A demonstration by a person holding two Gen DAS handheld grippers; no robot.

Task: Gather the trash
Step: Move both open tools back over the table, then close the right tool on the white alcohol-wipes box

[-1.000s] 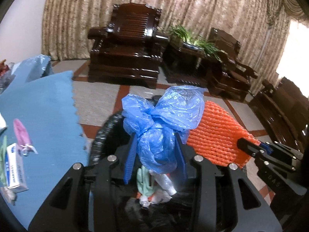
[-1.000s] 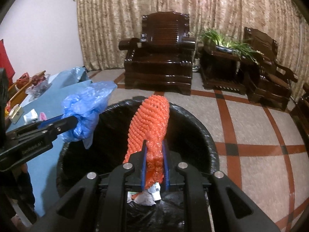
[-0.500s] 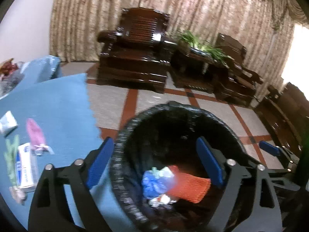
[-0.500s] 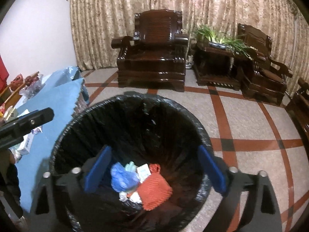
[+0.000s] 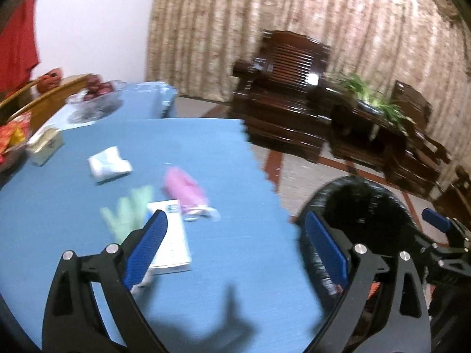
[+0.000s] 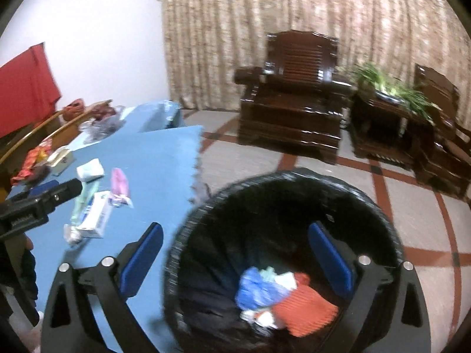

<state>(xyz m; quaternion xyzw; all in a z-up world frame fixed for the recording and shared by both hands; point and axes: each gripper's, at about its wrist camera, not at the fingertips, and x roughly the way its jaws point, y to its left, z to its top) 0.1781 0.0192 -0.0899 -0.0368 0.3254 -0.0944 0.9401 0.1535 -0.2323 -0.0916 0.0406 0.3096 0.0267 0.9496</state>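
My left gripper (image 5: 235, 247) is open and empty over the blue table (image 5: 235, 264). Ahead of it lie a white and blue box (image 5: 170, 238), a pink wrapper (image 5: 185, 189), a green wrapper (image 5: 129, 214) and a white tissue packet (image 5: 109, 163). My right gripper (image 6: 235, 256) is open and empty above the black-lined trash bin (image 6: 294, 182), which holds a blue plastic bag (image 6: 259, 288), an orange net (image 6: 309, 306) and scraps. The bin also shows in the left wrist view (image 5: 368, 194). The left gripper shows at the left of the right wrist view (image 6: 44, 200).
A dark wooden armchair (image 6: 294, 88), a side table with a green plant (image 6: 388, 88) and another chair (image 6: 441, 123) stand before the curtain. A glass bowl of fruit (image 5: 97, 94), a small box (image 5: 45, 145) and red snack packets (image 5: 11, 135) sit at the table's far left.
Both grippers opened and dropped the blue bag and the orange net into the bin. The left gripper then swung left over the table; the right shifted slightly left.
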